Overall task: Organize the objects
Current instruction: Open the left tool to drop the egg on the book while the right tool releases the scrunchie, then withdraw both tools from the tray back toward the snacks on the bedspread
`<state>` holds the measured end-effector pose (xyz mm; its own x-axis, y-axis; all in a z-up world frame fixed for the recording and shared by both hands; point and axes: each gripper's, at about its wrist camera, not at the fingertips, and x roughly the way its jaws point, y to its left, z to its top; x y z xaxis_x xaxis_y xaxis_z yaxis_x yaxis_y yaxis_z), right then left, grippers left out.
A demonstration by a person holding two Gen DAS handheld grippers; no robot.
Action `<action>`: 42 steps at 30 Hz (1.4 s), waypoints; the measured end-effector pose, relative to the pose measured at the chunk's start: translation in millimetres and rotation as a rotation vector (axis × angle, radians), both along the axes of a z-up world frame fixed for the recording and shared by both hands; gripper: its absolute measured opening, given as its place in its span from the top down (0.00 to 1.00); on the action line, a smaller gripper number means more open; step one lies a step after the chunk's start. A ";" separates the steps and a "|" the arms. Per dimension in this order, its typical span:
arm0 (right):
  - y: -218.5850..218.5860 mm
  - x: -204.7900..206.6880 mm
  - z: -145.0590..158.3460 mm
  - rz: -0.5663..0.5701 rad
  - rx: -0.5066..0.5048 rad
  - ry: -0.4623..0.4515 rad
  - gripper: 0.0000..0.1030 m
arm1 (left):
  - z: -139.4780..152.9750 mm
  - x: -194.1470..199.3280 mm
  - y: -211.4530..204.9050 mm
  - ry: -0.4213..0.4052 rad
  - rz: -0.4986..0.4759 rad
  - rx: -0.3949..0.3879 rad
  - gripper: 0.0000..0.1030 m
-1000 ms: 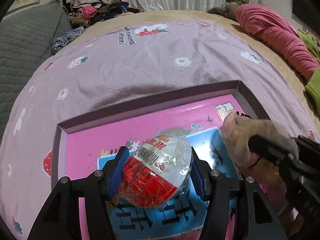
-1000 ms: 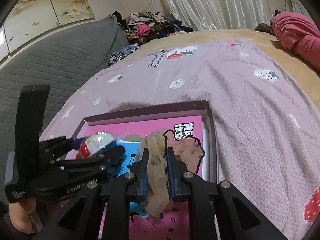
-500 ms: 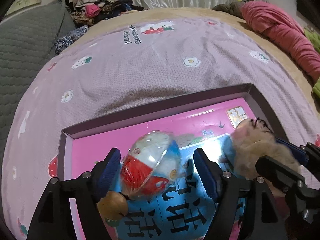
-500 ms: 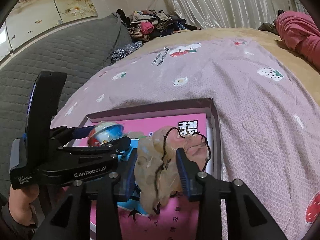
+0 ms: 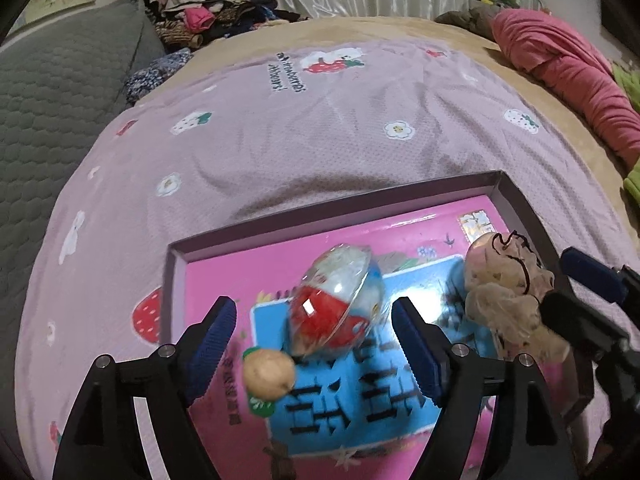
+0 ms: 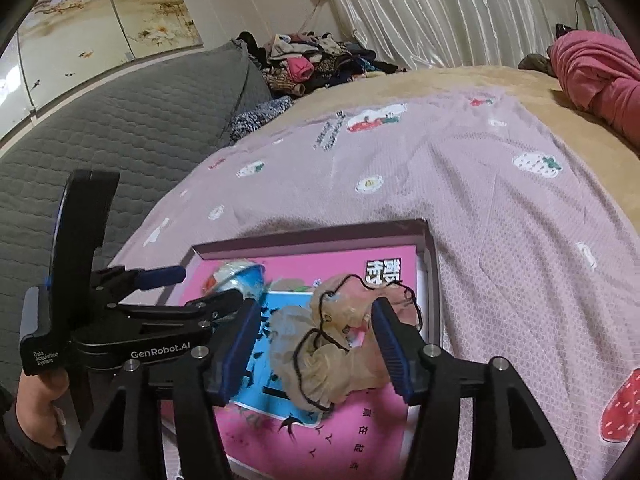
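Note:
A red-and-white wrapped toy egg [image 5: 334, 304] lies blurred in the purple-rimmed box [image 5: 328, 210], on its pink and blue printed bottom. My left gripper [image 5: 312, 344] is open, its blue pads either side of the egg and apart from it. A small tan ball [image 5: 269, 374] lies near the left pad. A crumpled beige cloth with black string [image 6: 332, 344] lies in the box's right part; it also shows in the left wrist view [image 5: 508, 296]. My right gripper [image 6: 314, 352] is open around the cloth, not squeezing it. The egg shows in the right wrist view [image 6: 236, 276] too.
The box [image 6: 430, 280] sits on a lilac strawberry-print blanket [image 5: 320, 128] over a tan bed. A grey quilted cushion [image 6: 120, 132] is at left, a clothes pile [image 5: 200, 16] at the back, and a pink bundle [image 5: 568, 68] at right.
Both grippers opened. The left one let go of the egg, which dropped into the box and rolled. The right one released the beige cloth, which spread out in the box.

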<state>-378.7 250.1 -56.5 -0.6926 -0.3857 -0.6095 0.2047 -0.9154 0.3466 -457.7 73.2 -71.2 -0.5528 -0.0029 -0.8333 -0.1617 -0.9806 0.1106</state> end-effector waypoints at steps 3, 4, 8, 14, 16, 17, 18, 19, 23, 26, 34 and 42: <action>-3.2 7.8 12.4 0.008 0.003 0.030 0.41 | 3.5 5.3 -7.9 -0.015 0.016 0.014 0.21; -4.7 11.7 18.1 0.012 0.006 0.045 0.40 | 4.6 7.3 -9.7 -0.012 0.021 0.013 0.21; -8.9 24.0 34.2 0.020 0.023 0.085 0.34 | 12.9 19.4 -19.6 -0.014 0.041 0.033 0.21; -8.0 43.7 54.9 0.000 0.062 0.127 0.29 | 24.7 39.9 -28.2 -0.011 0.033 0.078 0.09; -4.8 54.2 63.2 -0.008 0.066 0.148 0.28 | 27.9 46.7 -28.9 -0.018 0.026 0.090 0.09; -3.8 58.1 66.5 -0.014 0.067 0.154 0.27 | 31.3 51.8 -29.5 -0.014 0.020 0.096 0.09; -2.9 63.4 71.0 -0.015 0.068 0.164 0.27 | 33.7 54.4 -29.7 -0.010 0.019 0.097 0.09; -1.6 70.1 76.5 -0.017 0.071 0.178 0.25 | 37.5 59.4 -30.6 -0.003 0.016 0.099 0.09; -0.4 94.0 93.8 -0.036 0.093 0.207 0.22 | 52.2 80.2 -32.1 0.032 0.000 0.103 0.09; -0.6 114.3 101.5 -0.046 0.100 0.214 0.19 | 61.4 98.9 -34.8 0.057 -0.008 0.096 0.09; -9.3 154.2 101.5 -0.020 0.103 0.159 0.18 | 77.6 140.5 -38.3 0.068 -0.026 0.120 0.09; -13.9 186.4 113.4 -0.015 0.120 0.137 0.18 | 94.4 180.0 -35.0 0.073 -0.036 0.121 0.09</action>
